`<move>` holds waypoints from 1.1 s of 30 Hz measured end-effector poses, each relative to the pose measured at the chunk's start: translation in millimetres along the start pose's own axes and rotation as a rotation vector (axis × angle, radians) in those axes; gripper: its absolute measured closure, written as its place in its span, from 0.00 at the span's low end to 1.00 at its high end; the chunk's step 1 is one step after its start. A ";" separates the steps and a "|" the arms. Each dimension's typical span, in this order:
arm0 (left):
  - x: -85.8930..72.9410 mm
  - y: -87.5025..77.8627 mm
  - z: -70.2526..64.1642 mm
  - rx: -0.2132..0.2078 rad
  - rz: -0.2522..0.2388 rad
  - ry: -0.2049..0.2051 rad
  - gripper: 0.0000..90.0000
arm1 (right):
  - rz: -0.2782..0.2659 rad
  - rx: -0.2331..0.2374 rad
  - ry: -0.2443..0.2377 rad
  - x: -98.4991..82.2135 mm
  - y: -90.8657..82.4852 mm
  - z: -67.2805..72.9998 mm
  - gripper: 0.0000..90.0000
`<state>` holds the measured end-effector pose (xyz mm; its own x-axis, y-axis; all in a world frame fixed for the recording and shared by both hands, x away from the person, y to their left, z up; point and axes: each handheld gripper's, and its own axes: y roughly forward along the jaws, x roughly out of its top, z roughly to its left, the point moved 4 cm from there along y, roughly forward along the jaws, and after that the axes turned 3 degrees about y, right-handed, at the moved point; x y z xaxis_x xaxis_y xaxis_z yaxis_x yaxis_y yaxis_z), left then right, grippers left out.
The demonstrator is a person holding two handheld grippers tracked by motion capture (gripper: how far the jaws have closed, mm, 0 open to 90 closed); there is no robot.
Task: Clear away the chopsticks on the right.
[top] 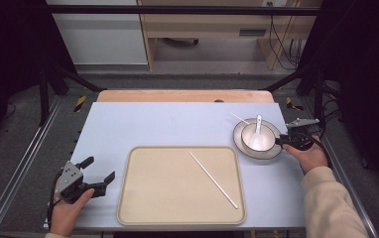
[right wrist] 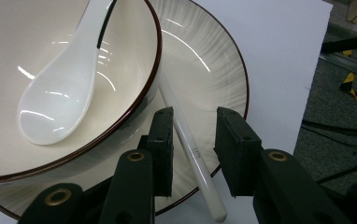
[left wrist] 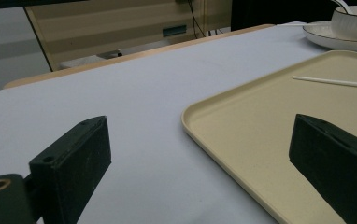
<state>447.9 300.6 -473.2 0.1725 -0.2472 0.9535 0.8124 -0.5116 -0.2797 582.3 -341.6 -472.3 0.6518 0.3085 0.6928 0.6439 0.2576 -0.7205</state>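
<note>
The tray (top: 143, 198) was sandy beige. The table (top: 153, 124) was pale blue-grey. The bowl (right wrist: 134, 84) was white with a thin dark brown rim. The plate (right wrist: 214, 60) was white with faint lines. The spoon (right wrist: 60, 93) and chopstick (right wrist: 190, 149) were white.

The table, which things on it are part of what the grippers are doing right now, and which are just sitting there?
In the job: chopstick on the plate, right gripper with jaws straddling it, plate, tray, chopstick on the tray.

Lying about: bowl, spoon, left gripper, open.
</note>
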 end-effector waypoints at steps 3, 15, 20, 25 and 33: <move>0.3 -0.3 0.0 0.001 -0.002 0.000 0.06 | 0.001 0.006 -0.001 -0.6 1.1 0.6 0.77; -0.3 -1.0 0.5 0.006 -0.001 -0.002 0.06 | 0.013 0.030 -0.025 -1.8 1.5 5.1 0.92; -0.2 -1.2 0.2 0.007 0.000 0.001 0.06 | -0.003 0.035 -0.026 -3.3 0.3 8.9 0.93; 0.2 -2.0 0.3 0.010 0.000 0.001 0.06 | -0.030 0.016 -0.020 -1.0 -6.9 10.3 0.93; 2.0 -4.8 -0.1 0.019 -0.006 0.013 0.06 | -0.111 -0.085 0.032 3.2 -44.2 8.7 0.93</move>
<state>444.3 302.4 -470.0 0.1603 -0.2548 0.9536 0.8239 -0.4974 -0.2714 552.5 -344.0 -438.5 0.5862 0.2532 0.7696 0.7433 0.2097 -0.6352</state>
